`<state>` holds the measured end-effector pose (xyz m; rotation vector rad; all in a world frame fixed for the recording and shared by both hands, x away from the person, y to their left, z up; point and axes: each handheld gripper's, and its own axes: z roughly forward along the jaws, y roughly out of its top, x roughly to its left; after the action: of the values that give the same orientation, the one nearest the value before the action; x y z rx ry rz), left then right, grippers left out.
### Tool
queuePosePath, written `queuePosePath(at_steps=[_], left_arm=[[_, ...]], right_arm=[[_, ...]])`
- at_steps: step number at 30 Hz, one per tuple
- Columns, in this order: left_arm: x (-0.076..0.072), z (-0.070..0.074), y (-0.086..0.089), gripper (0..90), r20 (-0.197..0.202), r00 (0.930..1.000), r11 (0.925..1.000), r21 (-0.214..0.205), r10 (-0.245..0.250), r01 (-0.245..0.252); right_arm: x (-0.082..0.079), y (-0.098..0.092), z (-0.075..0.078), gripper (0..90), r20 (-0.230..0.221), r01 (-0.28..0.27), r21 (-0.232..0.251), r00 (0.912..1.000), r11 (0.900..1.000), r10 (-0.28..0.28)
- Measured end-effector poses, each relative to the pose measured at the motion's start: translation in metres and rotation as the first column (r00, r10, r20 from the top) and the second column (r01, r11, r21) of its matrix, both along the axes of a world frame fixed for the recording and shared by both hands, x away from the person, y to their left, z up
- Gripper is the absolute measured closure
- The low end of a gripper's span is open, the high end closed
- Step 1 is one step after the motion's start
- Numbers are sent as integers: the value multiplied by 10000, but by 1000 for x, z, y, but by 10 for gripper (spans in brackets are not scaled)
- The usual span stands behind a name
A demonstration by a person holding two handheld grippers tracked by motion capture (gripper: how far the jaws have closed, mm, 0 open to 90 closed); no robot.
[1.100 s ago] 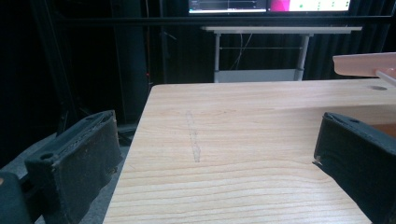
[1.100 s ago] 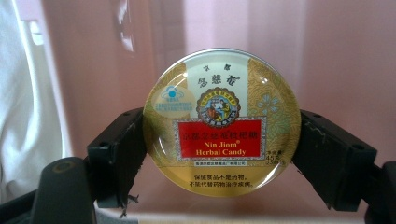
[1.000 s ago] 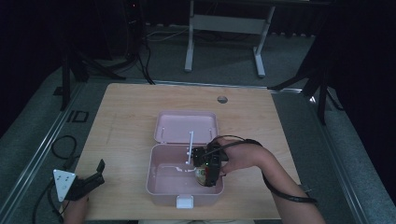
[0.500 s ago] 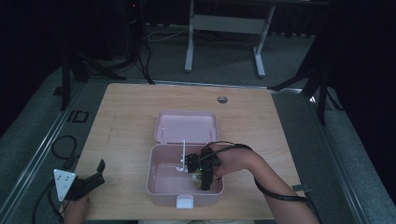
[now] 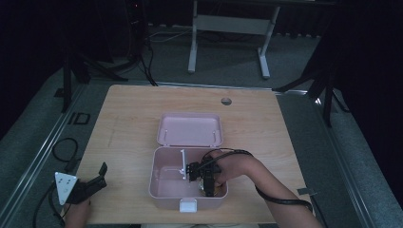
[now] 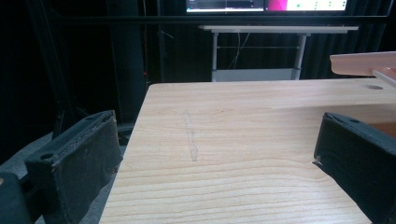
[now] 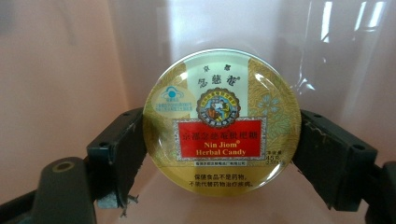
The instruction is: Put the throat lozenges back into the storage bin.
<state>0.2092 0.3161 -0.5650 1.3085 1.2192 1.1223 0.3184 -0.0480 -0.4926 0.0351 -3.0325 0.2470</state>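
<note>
A pink box [image 5: 157, 183] stands open near the table's front edge, its lid [image 5: 190, 129] lying flat behind it. Inside it is a white divider [image 5: 182, 164]. My right gripper [image 5: 207, 183] reaches down into the box's right part, shut on a round gold herbal candy tin [image 7: 222, 121] with a red label; the jaws press on its left and right sides, and pink walls [image 7: 56, 70] surround it. My left gripper [image 5: 92, 179] rests at the table's front left corner, open, with bare wood between its jaws [image 6: 205, 154].
The wooden table [image 5: 128, 118] has a small round hole [image 5: 226, 101] at the back. A white latch [image 5: 188, 205] sticks out from the box's front. A metal stand [image 5: 228, 28] and cables [image 5: 64, 147] are on the floor beyond the table.
My right gripper has moved left and lower into the box's right part with the tin. The left gripper has not moved.
</note>
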Motion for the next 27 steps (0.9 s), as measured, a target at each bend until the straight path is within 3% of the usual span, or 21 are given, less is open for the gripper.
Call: queuePosePath(at_steps=[4,7,9,16,22,27], left_arm=[[0,0,0,9,7,10000,10000,-22,-10,10],[0,0,0,9,4,10000,10000,-18,-17,17],[0,0,0,9,14,10000,10000,-16,-8,8],[0,0,0,9,-10,10000,10000,11,-8,8],[0,0,0,9,-11,10000,10000,42,5,-5],[0,0,-1,9,-17,10000,10000,57,9,-9]], right_arm=[[0,1,-4,188,-134,-48,-166,9999,9999,45],[-1,0,-1,174,-481,-8,-102,9988,9999,3],[-1,-1,4,175,-485,-10,64,9988,10000,13],[-5,-9,39,166,173,-84,1293,9998,9916,62],[-7,-26,76,137,602,-51,2590,9981,9659,-109],[-6,-51,103,133,1026,173,3662,9930,9304,-589]])
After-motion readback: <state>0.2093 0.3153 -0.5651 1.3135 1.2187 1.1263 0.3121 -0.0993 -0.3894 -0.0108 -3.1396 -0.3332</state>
